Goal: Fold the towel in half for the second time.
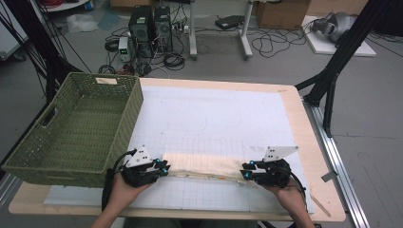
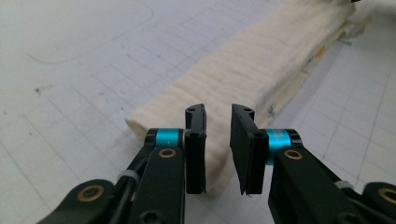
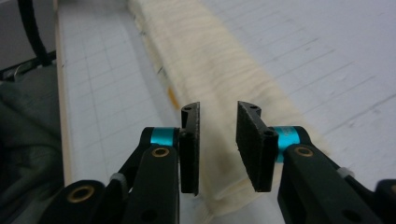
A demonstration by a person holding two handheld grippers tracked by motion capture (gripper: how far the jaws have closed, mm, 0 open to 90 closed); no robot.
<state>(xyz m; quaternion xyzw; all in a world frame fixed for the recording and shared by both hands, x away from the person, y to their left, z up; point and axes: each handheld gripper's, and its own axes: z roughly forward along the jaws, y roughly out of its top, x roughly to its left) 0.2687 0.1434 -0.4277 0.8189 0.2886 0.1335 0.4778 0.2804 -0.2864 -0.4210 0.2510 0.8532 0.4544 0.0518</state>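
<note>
I have the left tongs (image 1: 164, 169) at one end of a folded cream cloth (image 1: 204, 166) and the right tongs (image 1: 244, 175) at the other, so the cloth runs as a long narrow band between them, near my edge of the bench (image 1: 316, 142). In the left gripper view the left tongs (image 2: 218, 140) stand spread a little, their flat black pads apart, with the rounded end of the cloth (image 2: 252, 74) just beyond and below them and nothing pinched. In the right gripper view the right tongs (image 3: 218, 140) are parted the same way over the other end of the cloth (image 3: 210, 60), pads clear of it. The fabric is soft, finely ribbed and layered, with a frayed seam and a small orange mark on the side; I can't read it. It lies on a white gridded mat (image 1: 214, 114) with faint drawn outlines. Beside and beyond the left tongs sits a rectangular green woven basket (image 1: 28, 152) with a pale tag on its rim, too small to read.
</note>
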